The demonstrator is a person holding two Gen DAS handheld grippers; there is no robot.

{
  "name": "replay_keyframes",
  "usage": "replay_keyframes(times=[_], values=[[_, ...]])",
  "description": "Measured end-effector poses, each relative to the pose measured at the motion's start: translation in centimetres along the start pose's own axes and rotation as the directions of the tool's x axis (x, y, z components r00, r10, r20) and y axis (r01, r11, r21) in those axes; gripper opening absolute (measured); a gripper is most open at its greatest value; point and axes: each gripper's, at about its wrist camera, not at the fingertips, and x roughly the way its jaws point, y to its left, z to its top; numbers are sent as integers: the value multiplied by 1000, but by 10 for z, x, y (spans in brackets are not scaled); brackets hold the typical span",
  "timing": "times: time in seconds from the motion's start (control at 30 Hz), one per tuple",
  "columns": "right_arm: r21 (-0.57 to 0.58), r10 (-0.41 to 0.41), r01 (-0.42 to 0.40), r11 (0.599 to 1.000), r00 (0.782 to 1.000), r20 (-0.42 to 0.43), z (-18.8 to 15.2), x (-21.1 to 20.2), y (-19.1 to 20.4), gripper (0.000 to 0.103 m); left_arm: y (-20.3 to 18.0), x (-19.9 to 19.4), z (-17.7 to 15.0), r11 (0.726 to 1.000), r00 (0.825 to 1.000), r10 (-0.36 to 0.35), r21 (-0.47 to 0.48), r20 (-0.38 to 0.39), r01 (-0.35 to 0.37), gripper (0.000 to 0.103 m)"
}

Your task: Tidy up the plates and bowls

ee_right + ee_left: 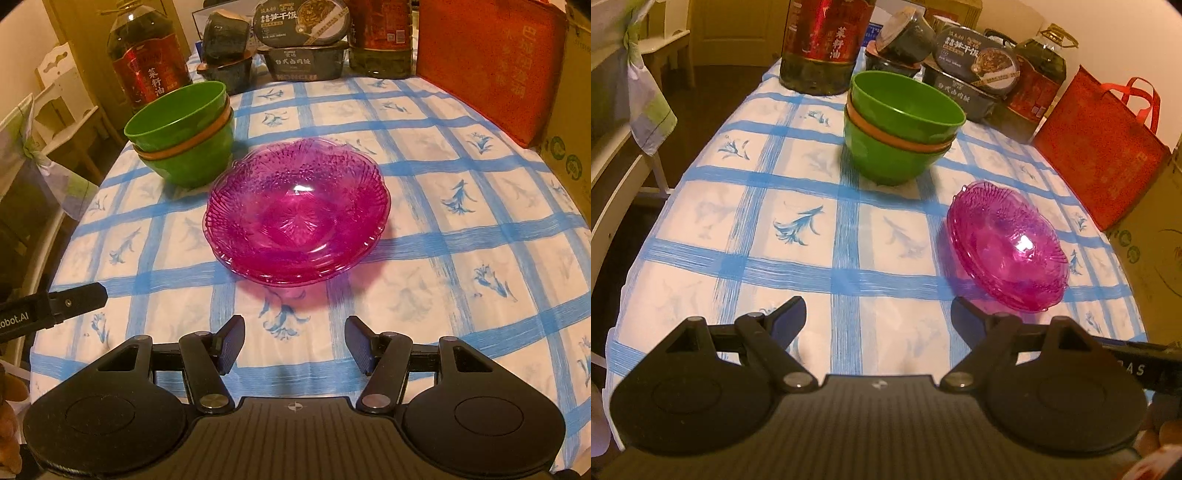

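Both stacks appear complete, so the step in hand reads as the end of sorting or a pause before a final adjustment. The bowl stack point(899, 125) consists of two green bowls with an orange-rimmed one nested between them; it stands upright on the checked tablecloth point(798, 266), just in front of the oil bottle point(823, 44). The pink plates point(295, 210) lie stacked near the table centre, close beside the bowl stack but apart from it. The plate count is probably two or three; the translucent rims overlap too much to tell.

The left gripper point(877, 321) is spread wide and empty, held low over the near edge of the cloth. The bowl stack lies well ahead of its fingers; the plates lie ahead and to its right. The right gripper point(295, 343) is likewise spread and empty, with the plates directly ahead on its centre line and clear of both fingertips.

If any further move is needed, it calls for squaring the plate stack: advance the right gripper, take the near rim between the pads, and nudge gently, as the plates are likely to be slippery
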Motion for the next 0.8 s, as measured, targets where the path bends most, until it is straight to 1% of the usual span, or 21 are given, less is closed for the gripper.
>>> replay_keyframes(times=[0.1,0.23,0.37,0.53,0.7,0.8], values=[[2,5,-5,1000,1000,0,3,1,2,60,2,3,3,1000,1000,-24,2,-14,24,84],[7,22,-22,1000,1000,6,10,1,6,60,3,6,8,999,1000,-29,21,-4,29,84],[21,53,-53,998,999,9,21,3,8,60,9,12,22,999,999,-34,14,-1,34,84],[7,76,-76,997,997,25,45,3,17,60,17,17,49,999,999,-30,20,-12,30,84],[15,155,-155,988,988,9,80,12,27,60,28,22,85,999,999,-32,10,-4,32,83],[32,197,-197,980,980,3,105,20,31,60,29,25,112,999,1000,4,37,27,-5,83]])
